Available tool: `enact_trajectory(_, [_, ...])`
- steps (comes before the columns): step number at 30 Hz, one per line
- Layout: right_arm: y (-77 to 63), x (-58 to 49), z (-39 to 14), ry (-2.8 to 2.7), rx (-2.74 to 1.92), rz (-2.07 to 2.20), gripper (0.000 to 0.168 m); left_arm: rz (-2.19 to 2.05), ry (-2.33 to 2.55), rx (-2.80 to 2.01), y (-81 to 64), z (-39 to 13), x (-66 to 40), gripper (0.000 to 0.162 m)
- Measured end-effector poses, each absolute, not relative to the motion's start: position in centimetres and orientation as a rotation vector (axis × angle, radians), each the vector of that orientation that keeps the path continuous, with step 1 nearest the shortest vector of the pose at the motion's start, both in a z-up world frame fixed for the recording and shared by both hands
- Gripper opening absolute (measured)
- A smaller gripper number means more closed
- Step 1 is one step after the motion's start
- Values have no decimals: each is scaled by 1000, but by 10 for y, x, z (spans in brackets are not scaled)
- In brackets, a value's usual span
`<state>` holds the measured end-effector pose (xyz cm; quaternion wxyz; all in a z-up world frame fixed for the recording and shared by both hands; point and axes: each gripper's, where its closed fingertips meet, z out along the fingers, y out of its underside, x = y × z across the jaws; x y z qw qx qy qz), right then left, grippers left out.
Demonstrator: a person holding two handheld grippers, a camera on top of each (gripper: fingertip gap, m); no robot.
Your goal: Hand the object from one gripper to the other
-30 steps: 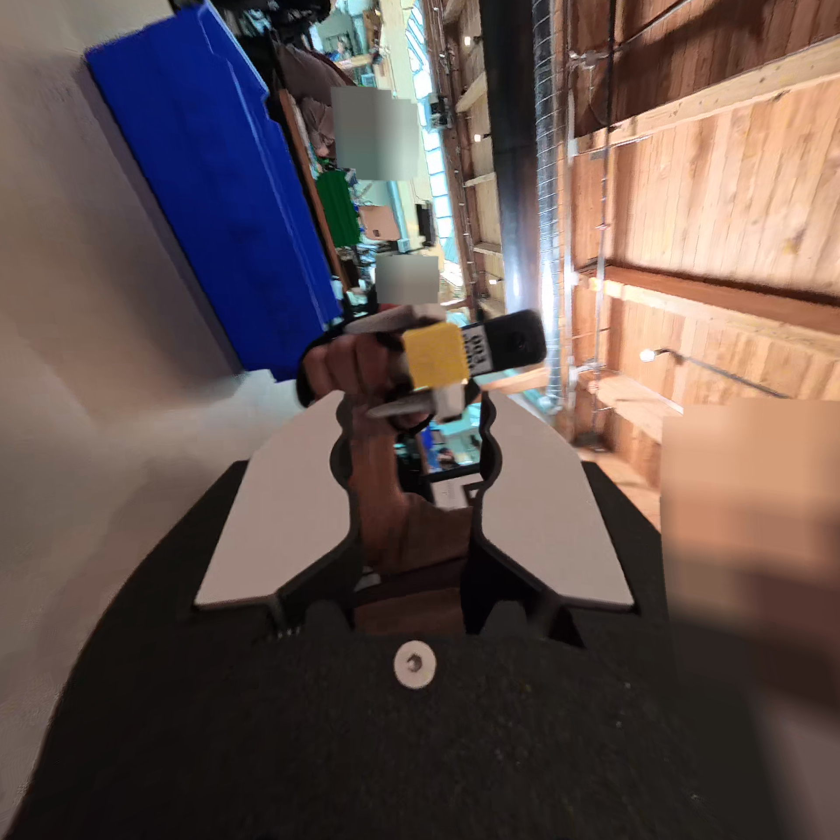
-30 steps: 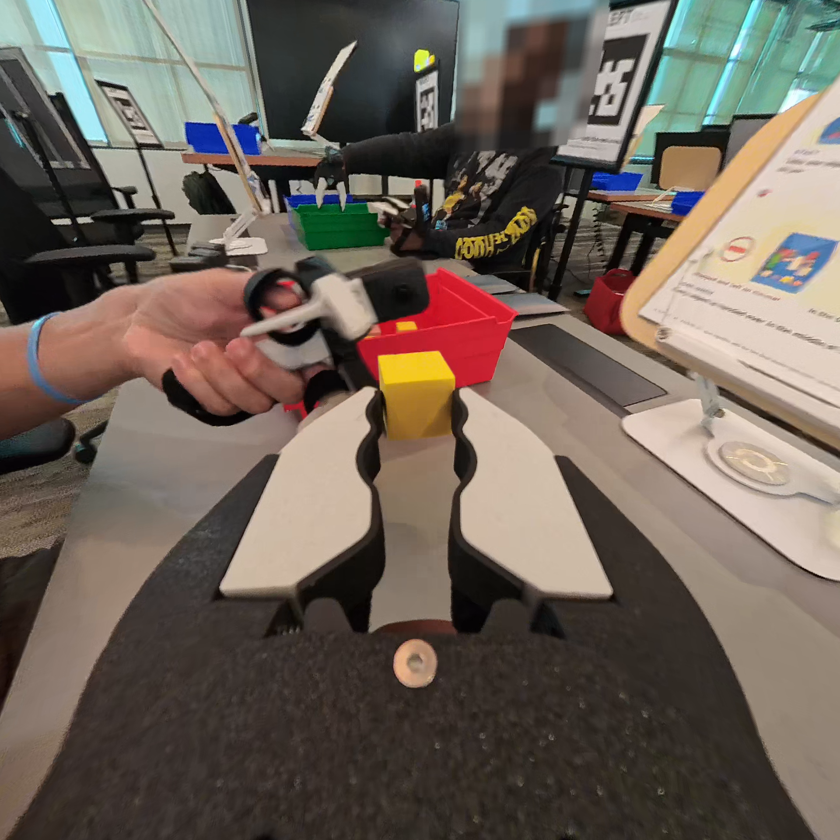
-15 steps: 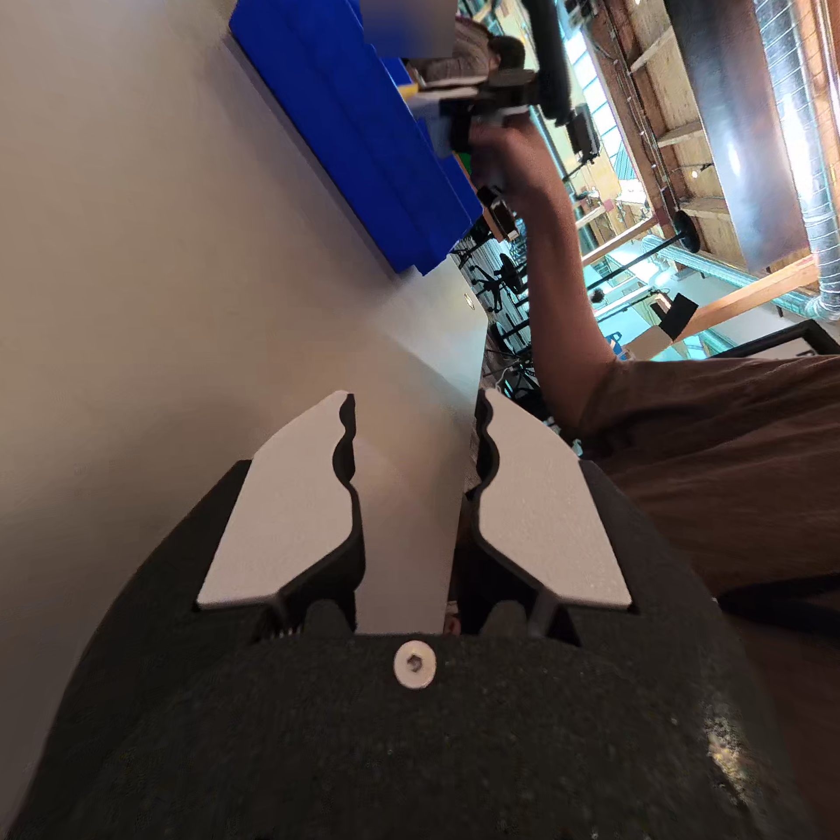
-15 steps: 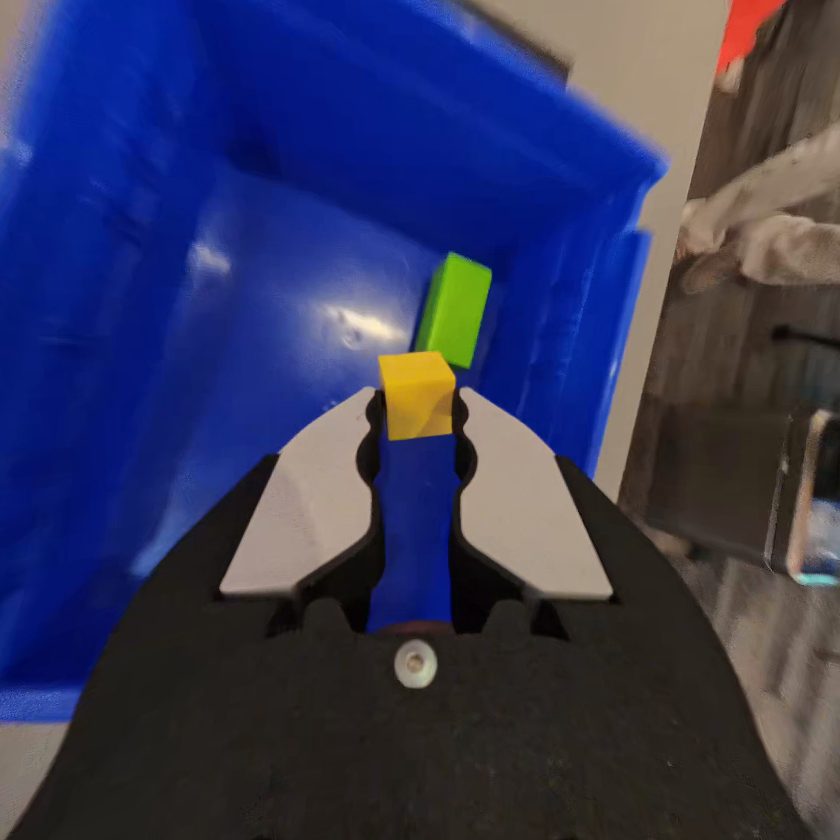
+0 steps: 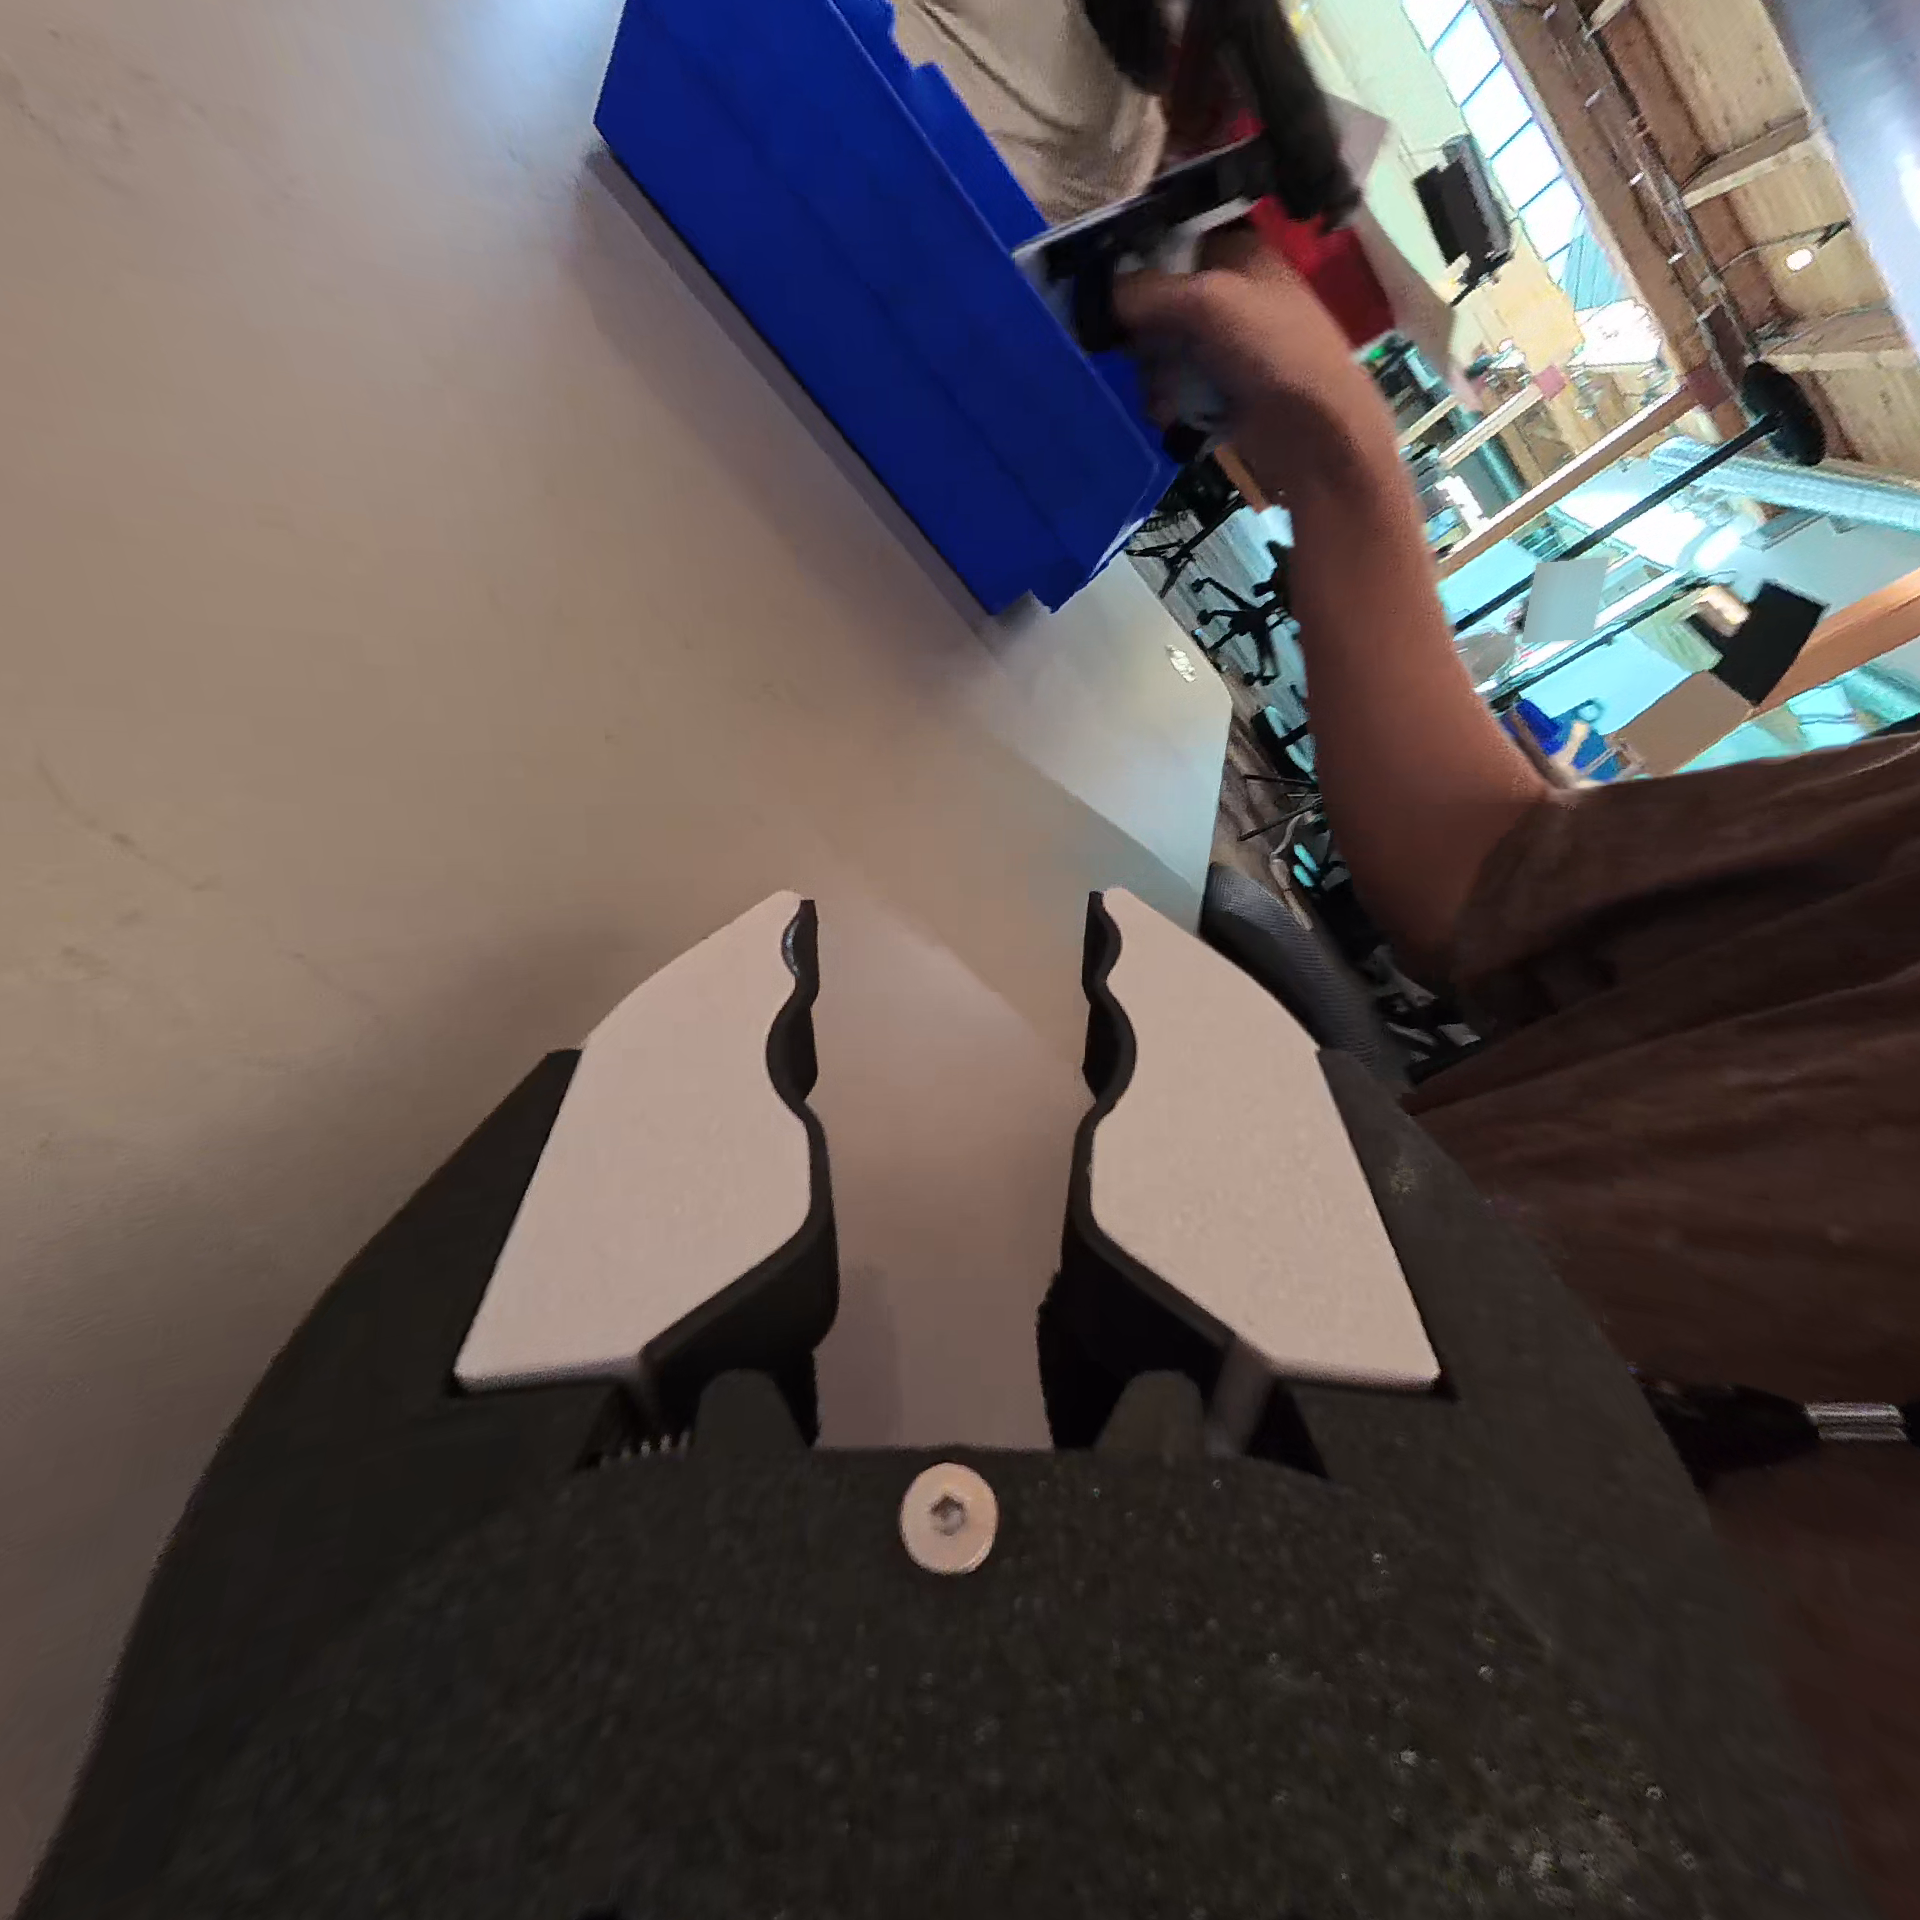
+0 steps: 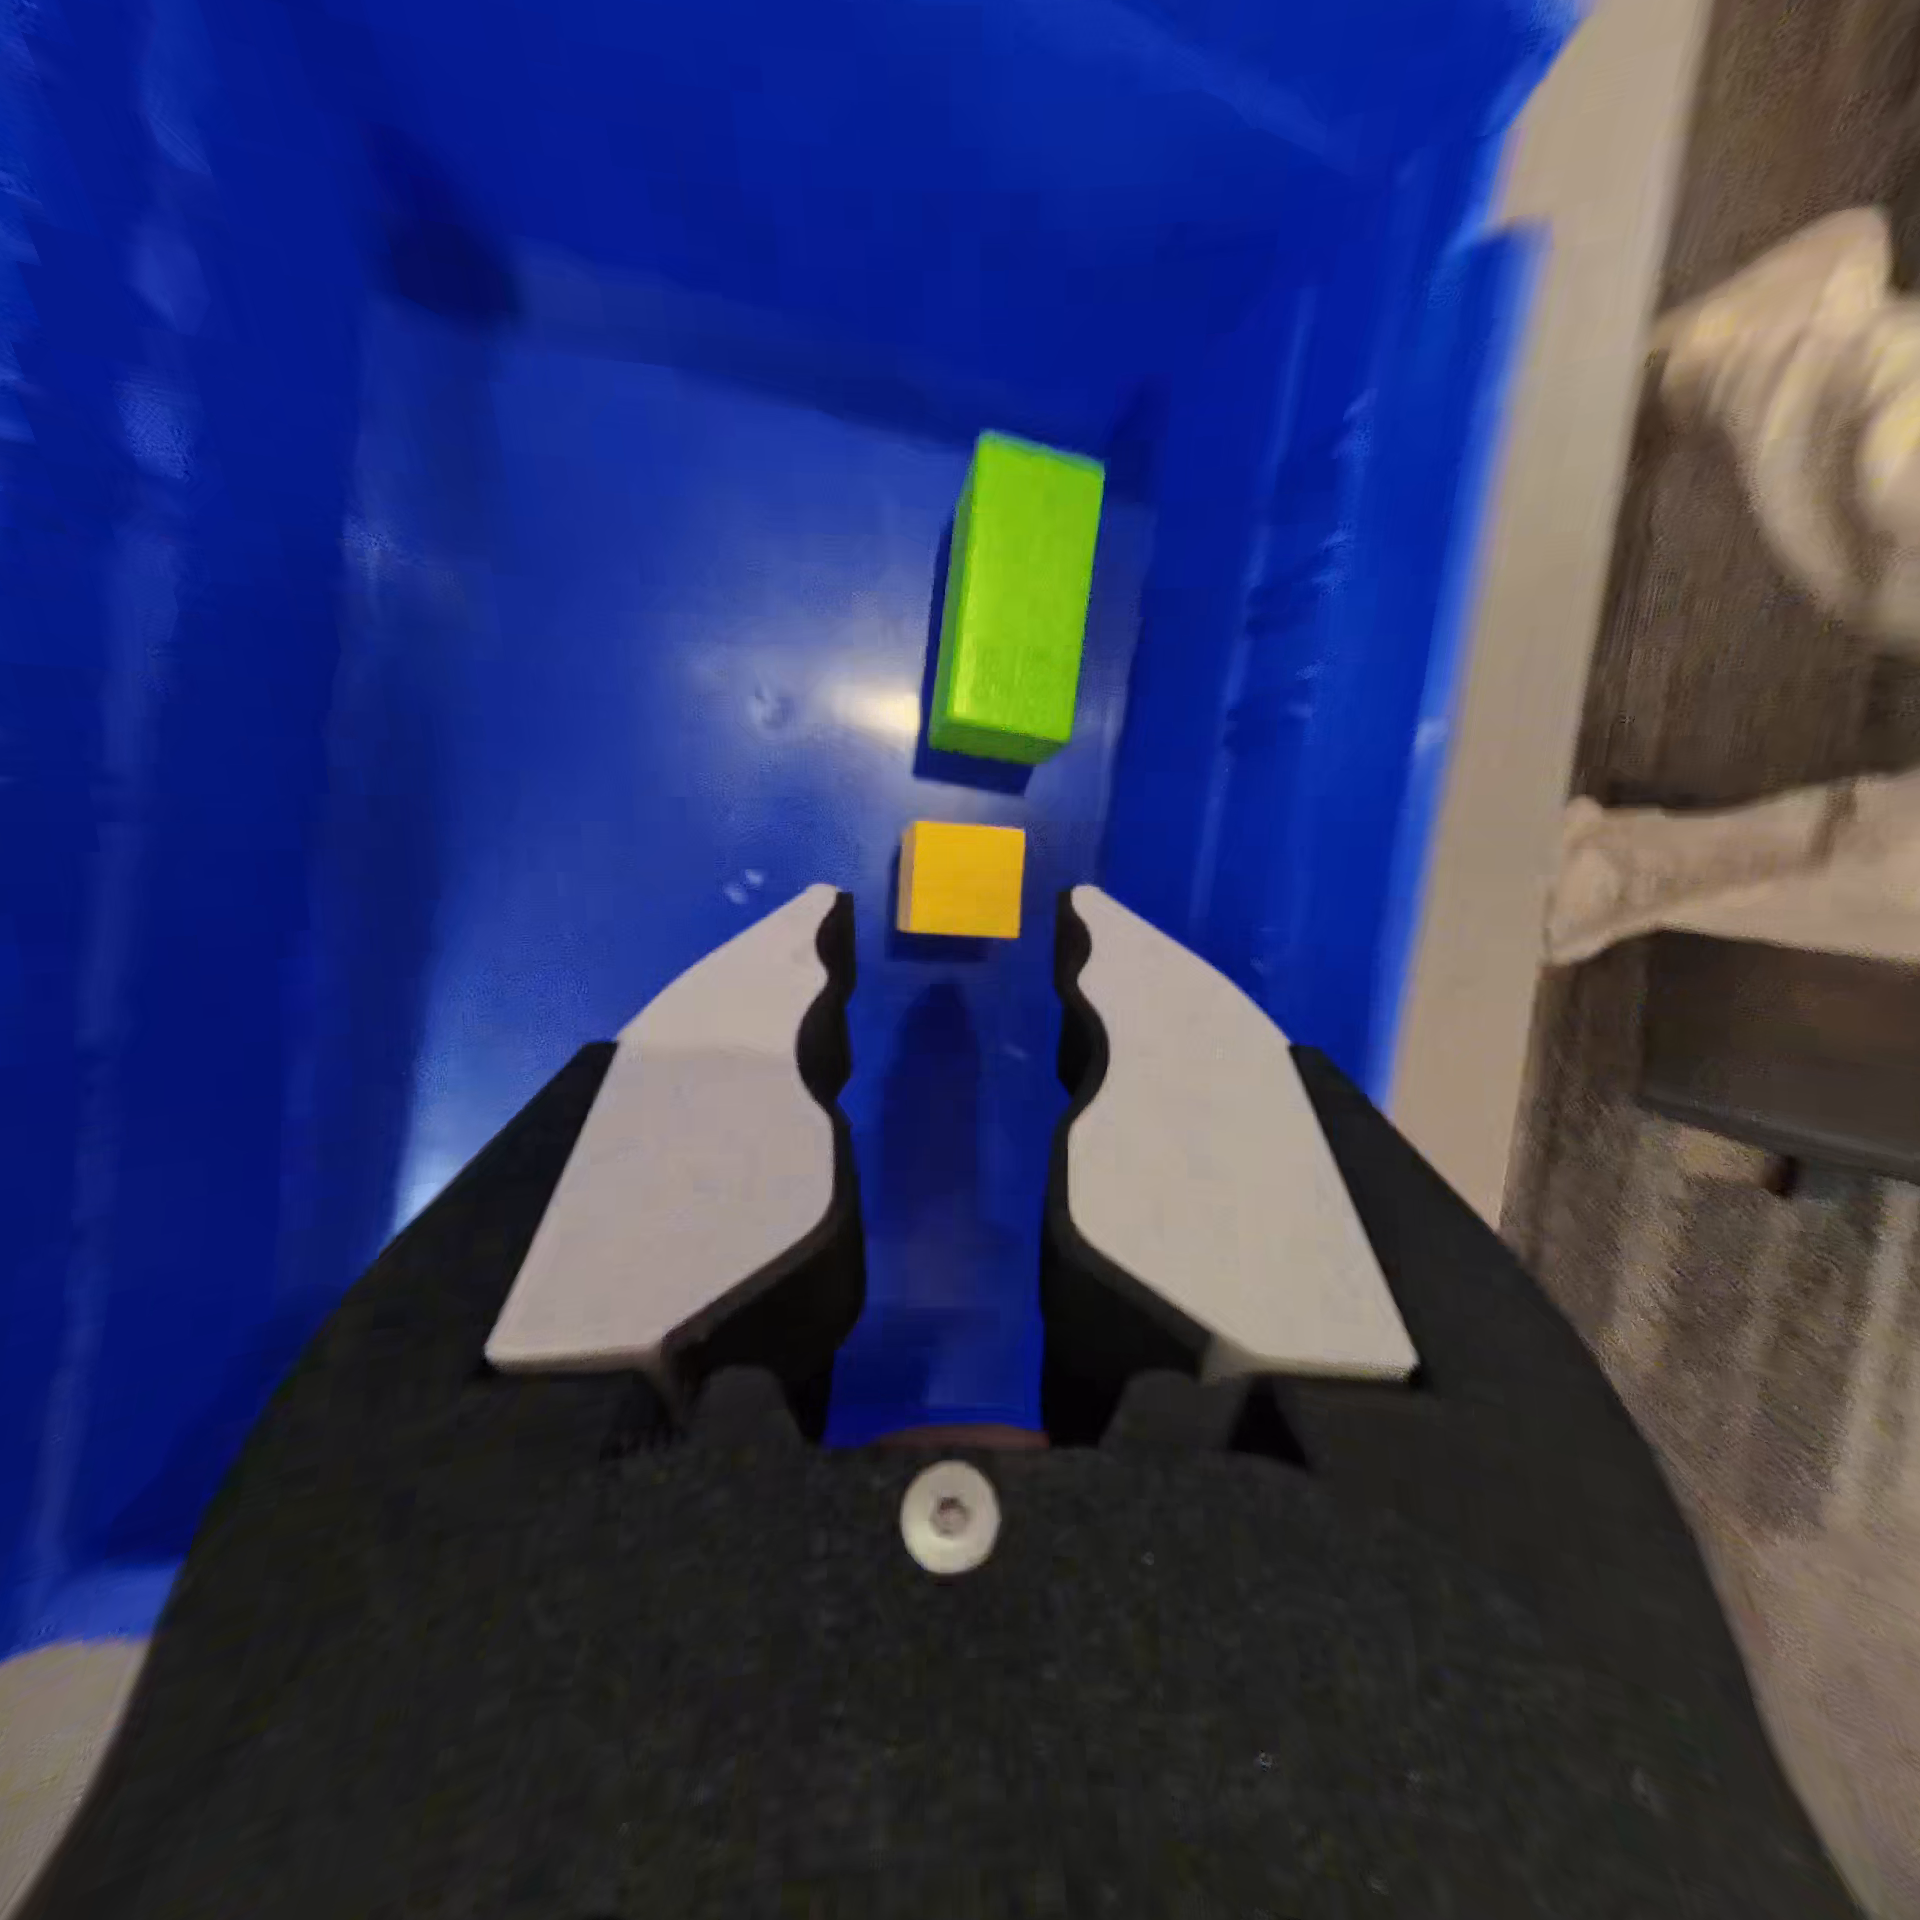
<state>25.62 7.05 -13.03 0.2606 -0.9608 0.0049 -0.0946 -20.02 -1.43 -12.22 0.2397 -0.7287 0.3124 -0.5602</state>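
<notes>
Released half a second ago, the yellow cube (image 6: 961, 879) now lies free in the blue bin (image 6: 416, 520) beside a green block (image 6: 1018, 603); your right gripper (image 6: 954, 914) gapes empty above, left gripper (image 5: 948, 914) likewise. It looks light, rigid; pinch opposite flat faces.

The left wrist view looks forward along its own hand-held gripper (image 5: 948, 914) from low over the pale surface (image 5: 364, 623), rolled strongly sideways so the surface runs up the left of the picture. It faces the blue bin (image 5: 883, 301) from outside, well apart from it, with the room far beyond. The right wrist view looks steeply down along the right hand-held gripper (image 6: 954, 906) into the bin (image 6: 416, 520), near its floor. Both views share the bin: one shows its outer wall, the other its inside. The left view also catches the right hand-held gripper (image 5: 1132, 260) at the bin's rim.
</notes>
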Motion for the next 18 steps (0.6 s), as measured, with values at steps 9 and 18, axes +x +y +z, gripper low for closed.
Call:
enact_trajectory(9, [26, 48, 3, -340, -1708, 452, 42, -1209, 961, -1881, -4, -115, -209, 49])
enact_trajectory(18, [-2, -92, -79, -613, -1670, 729, 43, -1087, 993, -1860, 7, -76, -227, 49])
